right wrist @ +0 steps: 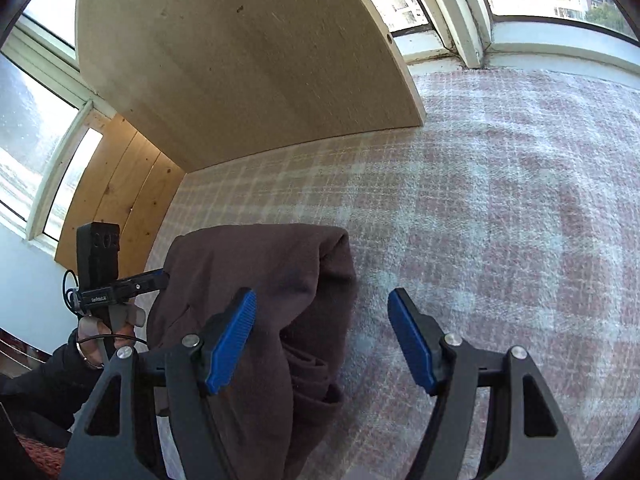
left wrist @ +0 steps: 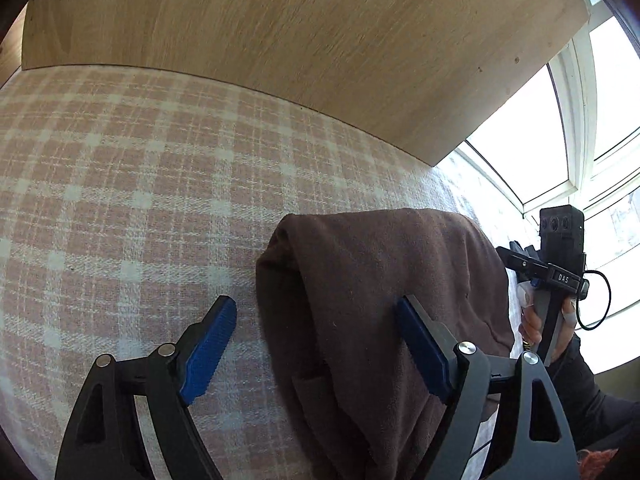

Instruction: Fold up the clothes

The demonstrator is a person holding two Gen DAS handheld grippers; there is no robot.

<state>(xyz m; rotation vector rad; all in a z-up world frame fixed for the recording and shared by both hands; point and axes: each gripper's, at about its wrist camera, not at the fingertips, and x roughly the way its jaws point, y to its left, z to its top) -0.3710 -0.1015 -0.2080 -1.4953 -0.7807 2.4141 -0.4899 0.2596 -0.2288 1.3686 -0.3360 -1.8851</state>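
Left wrist view. Left gripper [left wrist: 316, 346]: jaws stood wide, blue pads [left wrist: 208, 350] clear of any cloth; nothing gripped. Brown garment [left wrist: 384, 288]: folded into a narrow bundle, lying on the pink-and-white checked blanket [left wrist: 120, 184]; its left edge fell between the two fingers, the right finger over the fabric. Wooden board [left wrist: 280, 40]: upright behind the blanket. Window [left wrist: 580, 120]: at right. Right gripper [left wrist: 520, 258]: seen at the garment's right edge, held by a person's hand [left wrist: 536, 324] in a dark sleeve; its jaws could not be made out from here.

Right wrist view. Right gripper [right wrist: 322, 338]: jaws stood wide and empty. Brown garment [right wrist: 260, 280]: on the checked blanket [right wrist: 500, 220], its right edge between the fingers, left finger above the cloth. Left gripper [right wrist: 160, 276]: at the garment's far left edge, hand [right wrist: 100, 336] on the handle.
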